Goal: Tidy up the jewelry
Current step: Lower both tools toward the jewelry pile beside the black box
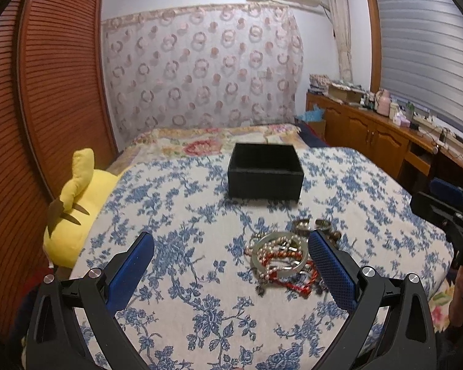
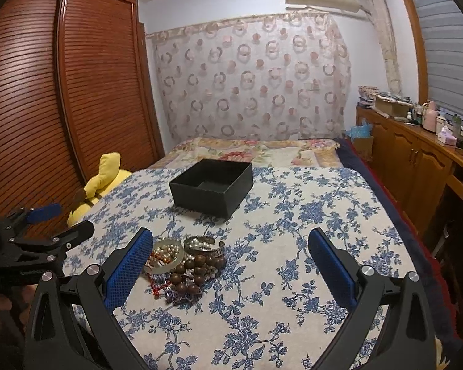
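Observation:
A pile of jewelry (image 1: 282,257) lies on the blue floral bedspread: a pale bangle, pearl strands, red cord, metal cuffs. In the right wrist view the pile (image 2: 185,263) also shows brown wooden beads. An open black box (image 1: 265,171) stands farther back on the bed; it looks empty in the right wrist view (image 2: 213,186). My left gripper (image 1: 231,256) is open, its right finger beside the pile. My right gripper (image 2: 231,256) is open, its left finger next to the pile. Both hold nothing.
A yellow plush toy (image 1: 74,212) lies at the bed's left edge by a louvered wooden wardrobe (image 1: 46,92). A wooden cabinet (image 2: 416,166) with clutter runs along the right wall. The other gripper shows at each view's edge (image 2: 40,240).

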A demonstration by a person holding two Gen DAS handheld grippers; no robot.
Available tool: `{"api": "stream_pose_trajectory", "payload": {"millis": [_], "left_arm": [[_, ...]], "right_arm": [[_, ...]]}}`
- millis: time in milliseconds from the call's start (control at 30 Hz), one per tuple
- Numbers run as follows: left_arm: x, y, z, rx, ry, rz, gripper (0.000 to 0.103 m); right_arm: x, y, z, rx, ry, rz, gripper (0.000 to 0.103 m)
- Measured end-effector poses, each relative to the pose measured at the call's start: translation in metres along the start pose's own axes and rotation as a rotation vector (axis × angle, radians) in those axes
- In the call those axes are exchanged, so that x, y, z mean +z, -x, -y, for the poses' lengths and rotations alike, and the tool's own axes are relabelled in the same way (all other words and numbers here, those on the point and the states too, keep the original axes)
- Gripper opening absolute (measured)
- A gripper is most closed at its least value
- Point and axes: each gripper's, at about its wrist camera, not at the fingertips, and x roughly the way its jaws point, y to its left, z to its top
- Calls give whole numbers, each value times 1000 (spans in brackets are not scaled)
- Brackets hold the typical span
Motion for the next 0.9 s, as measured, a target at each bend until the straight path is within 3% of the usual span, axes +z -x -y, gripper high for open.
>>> {"api": "stream_pose_trajectory", "payload": {"millis": [400, 733, 900], "left_arm": [[-11, -32, -16, -43, -27, -69, 97], [-16, -54, -28, -128, -31, -123, 97], [-22, -64, -34, -144, -40, -155, 97]], "right_arm": [[-1, -48, -10, 90, 82, -98, 95], [1, -112, -20, 204, 120, -261, 78], [1, -146, -13, 244, 76, -356, 72]]}}
